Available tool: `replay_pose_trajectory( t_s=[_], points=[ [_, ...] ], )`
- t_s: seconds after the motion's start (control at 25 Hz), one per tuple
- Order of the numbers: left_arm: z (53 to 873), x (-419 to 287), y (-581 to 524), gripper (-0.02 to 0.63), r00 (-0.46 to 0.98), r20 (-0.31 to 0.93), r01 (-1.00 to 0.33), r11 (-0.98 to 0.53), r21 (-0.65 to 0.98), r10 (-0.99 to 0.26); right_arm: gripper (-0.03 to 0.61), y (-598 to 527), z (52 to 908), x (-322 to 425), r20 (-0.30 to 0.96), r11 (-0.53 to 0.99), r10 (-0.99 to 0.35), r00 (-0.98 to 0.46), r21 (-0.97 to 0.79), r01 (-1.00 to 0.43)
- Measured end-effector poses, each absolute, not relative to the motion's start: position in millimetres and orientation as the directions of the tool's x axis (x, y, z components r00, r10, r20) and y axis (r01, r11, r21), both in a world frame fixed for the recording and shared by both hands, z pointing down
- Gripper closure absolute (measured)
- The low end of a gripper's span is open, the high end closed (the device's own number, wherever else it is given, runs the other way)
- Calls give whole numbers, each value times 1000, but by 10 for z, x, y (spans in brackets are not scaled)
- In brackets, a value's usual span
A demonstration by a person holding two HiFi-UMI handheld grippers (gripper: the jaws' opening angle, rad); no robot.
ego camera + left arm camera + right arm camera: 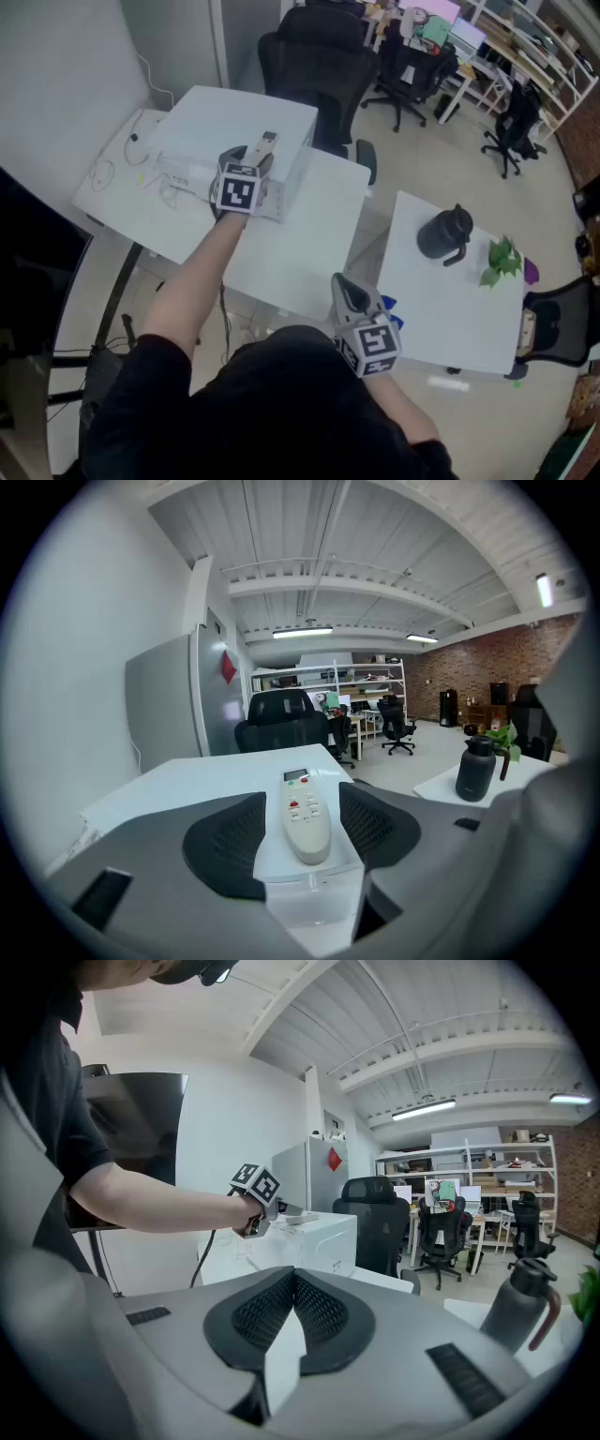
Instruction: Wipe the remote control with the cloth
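Pale grey plastic of the remote control (pixel 268 142), flat on top of a white box (pixel 234 117) at eleven o'clock in the head view, display end pointing away toward twelve. Lies lengthwise in the gap of the left gripper (pixel 246 173), between the two black ribbed pads (pixel 225 841) and touched by neither. Spread wide, those tongs, one pad at nine o'clock of the remote and the other at three, low over the box's near edge. Down at five o'clock, the right gripper (pixel 352 298), tongs pressed together, ribbed pads meeting in a single seam in the right gripper view. Hangs near the gap between two white tables, well apart from the remote. Just beside it at three o'clock, a small blue scrap (pixel 388 309), too small to name. Farther out at three o'clock, on the second white table (pixel 450 319), a black jug (pixel 443 232) upright, handle turned toward the green plant (pixel 500 258) just beside it. At twelve o'clock beyond the box, black office chairs (pixel 314 56). In the right gripper view, at ten o'clock, the person's bare forearm (pixel 159 1206) stretched toward the box, with the marker cube (pixel 256 1183) at its far end.
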State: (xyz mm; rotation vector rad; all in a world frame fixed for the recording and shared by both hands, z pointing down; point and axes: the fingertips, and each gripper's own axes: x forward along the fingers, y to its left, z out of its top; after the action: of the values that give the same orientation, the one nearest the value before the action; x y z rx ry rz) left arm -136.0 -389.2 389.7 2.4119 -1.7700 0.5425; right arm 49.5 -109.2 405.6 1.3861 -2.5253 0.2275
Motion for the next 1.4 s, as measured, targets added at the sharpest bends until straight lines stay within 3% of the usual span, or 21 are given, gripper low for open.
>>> replay_pose_trajectory(
  t_s=[0.48,0.56,0.72,1.12,1.4],
  points=[
    [4173,-1266,-4132,366,255,471,-947,-317,-57,-845,568,-1164,4071,660,293,534,-805,-516,-23,-845],
    [4195,-1284,-4134,411,243,488,-946,-315,-71,-838,569,-1168,4070,667,292,533,-805,-516,-26,-846],
    [4199,-1336,-4079,414,224,505,-941,-320,-112,-833,568,-1172,4060,679,286,528,-809,-514,-32,-849],
    [3706,-1218,-3169,416,335,277,-890,-399,-219,-900,568,-1136,4136,925,280,456,-842,-461,-89,-886],
    [3659,-603,-2013,416,539,213,-747,-579,-326,-815,568,-939,4607,1533,393,333,-861,-323,-45,-942]
  ],
)
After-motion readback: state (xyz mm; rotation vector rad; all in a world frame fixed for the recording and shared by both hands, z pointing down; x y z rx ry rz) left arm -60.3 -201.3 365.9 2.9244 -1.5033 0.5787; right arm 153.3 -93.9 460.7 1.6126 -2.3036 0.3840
